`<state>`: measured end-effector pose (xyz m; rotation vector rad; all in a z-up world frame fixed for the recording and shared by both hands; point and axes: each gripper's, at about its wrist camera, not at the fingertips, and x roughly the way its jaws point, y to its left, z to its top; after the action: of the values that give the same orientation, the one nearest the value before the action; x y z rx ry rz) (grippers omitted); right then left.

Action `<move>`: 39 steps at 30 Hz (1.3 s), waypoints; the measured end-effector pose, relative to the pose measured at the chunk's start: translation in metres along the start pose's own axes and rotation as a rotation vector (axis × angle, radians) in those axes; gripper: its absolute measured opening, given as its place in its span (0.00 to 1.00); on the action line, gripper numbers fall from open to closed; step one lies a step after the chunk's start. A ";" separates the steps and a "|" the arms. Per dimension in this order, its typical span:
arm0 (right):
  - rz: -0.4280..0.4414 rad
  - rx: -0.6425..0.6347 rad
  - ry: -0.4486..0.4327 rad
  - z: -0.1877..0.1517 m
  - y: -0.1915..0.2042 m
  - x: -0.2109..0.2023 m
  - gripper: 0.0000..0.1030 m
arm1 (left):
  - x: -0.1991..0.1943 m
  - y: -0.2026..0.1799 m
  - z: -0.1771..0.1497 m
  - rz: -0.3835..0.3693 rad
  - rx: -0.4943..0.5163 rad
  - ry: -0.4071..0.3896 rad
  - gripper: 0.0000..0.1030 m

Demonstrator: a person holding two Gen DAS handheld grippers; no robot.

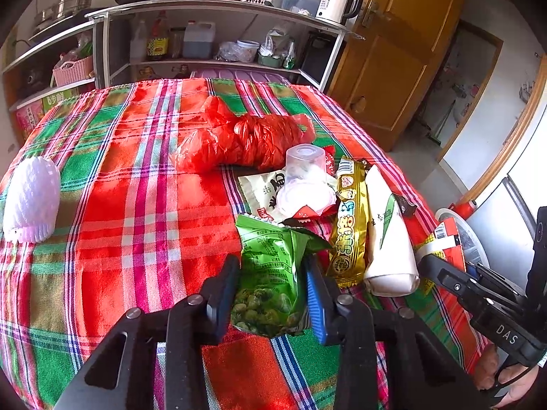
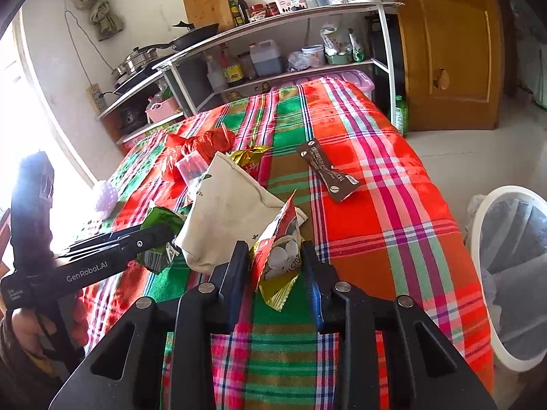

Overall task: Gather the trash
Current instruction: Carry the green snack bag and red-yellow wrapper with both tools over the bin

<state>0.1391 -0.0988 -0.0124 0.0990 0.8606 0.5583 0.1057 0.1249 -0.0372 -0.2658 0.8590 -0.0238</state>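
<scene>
Left tool [image 1: 271, 294] clamped on green snack bag [image 1: 273, 266], right tool [image 2: 275, 266] clamped on red wrapper [image 2: 282, 239]

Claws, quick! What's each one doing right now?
Left claw: shut on the green snack bag.
Right claw: shut on the red snack wrapper.

Left gripper [image 1: 271, 294] angled down toward the table, jaws closed in on a green snack packet [image 1: 273, 273], pads pressing its sides. Right gripper [image 2: 275, 273] likewise tilted down, jaws pinching a red torn wrapper [image 2: 282, 249]. A hand [image 2: 24, 335] holds the left gripper's handle.
</scene>
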 end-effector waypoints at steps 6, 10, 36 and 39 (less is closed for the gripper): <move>-0.005 0.001 -0.016 0.000 -0.002 -0.007 0.25 | -0.009 -0.003 0.001 0.006 0.016 -0.020 0.35; -0.004 0.007 -0.026 0.000 -0.004 -0.011 0.25 | -0.015 -0.009 0.001 -0.002 0.032 -0.035 0.35; -0.110 0.072 -0.152 0.008 -0.052 -0.078 0.25 | -0.030 -0.104 0.024 -0.182 0.188 -0.077 0.35; -0.139 0.083 -0.164 0.009 -0.064 -0.088 0.25 | -0.023 -0.123 0.027 -0.212 0.214 -0.066 0.35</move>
<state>0.1274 -0.1958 0.0350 0.1568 0.7242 0.3784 0.1216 0.0145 0.0263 -0.1551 0.7533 -0.3012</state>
